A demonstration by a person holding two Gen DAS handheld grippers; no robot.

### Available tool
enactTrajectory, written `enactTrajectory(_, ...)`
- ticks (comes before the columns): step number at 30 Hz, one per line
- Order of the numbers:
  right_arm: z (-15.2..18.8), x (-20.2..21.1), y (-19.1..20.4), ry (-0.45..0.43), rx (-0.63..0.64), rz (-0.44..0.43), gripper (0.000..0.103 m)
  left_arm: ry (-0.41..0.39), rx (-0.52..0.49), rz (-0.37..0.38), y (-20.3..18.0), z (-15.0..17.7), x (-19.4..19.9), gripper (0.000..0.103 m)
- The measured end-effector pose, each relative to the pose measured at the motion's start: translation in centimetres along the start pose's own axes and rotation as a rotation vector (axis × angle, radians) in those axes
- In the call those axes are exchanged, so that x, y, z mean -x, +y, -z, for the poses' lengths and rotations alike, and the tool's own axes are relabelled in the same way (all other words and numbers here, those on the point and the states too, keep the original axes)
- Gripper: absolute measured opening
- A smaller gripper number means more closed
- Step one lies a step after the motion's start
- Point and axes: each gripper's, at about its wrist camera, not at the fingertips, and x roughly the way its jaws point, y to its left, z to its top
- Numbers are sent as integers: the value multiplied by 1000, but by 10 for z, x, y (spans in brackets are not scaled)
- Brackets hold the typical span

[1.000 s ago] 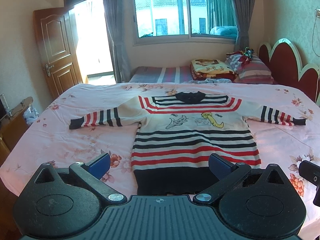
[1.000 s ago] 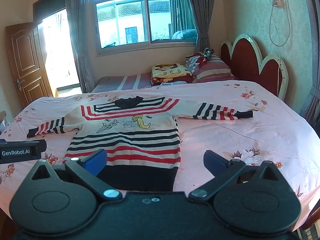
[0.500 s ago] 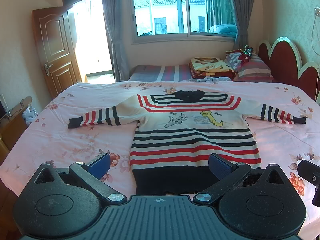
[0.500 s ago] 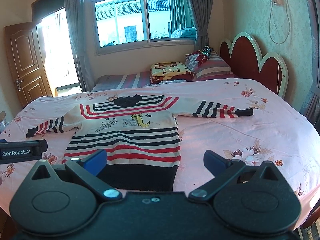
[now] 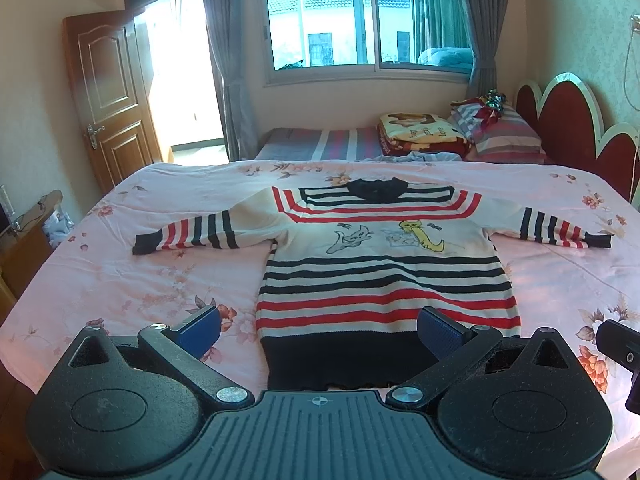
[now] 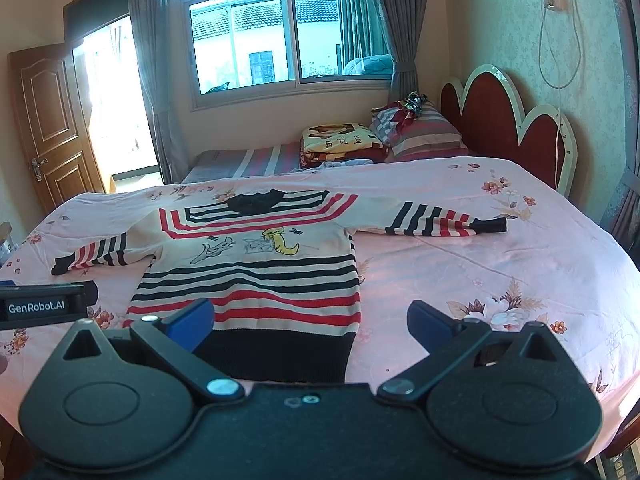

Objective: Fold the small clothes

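Bed (image 5: 120, 280), pink floral sheet; window (image 5: 360, 20) far. Striped sweater (image 5: 380, 272) flat, sleeves spread. My left gripper (image 5: 318, 330) and right gripper (image 6: 310, 320): both spread wide, empty.

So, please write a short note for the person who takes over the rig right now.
Left claw: open, empty, hanging above the sweater's dark hem.
Right claw: open, empty, over the hem's right corner and bare bedspread.
Striped sweater: flat on the pink bedspread, front up, both sleeves spread out sideways, collar towards the window.
Done: the sweater is laid out; no fold yet.
Left: fold both sleeves in, then the body.
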Motion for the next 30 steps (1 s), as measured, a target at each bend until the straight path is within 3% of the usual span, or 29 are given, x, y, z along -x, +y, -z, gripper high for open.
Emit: enactTrajectory(30,0,-8,-1,5,-1,-1,102,20,12,-3,-2,-2,-12,103)
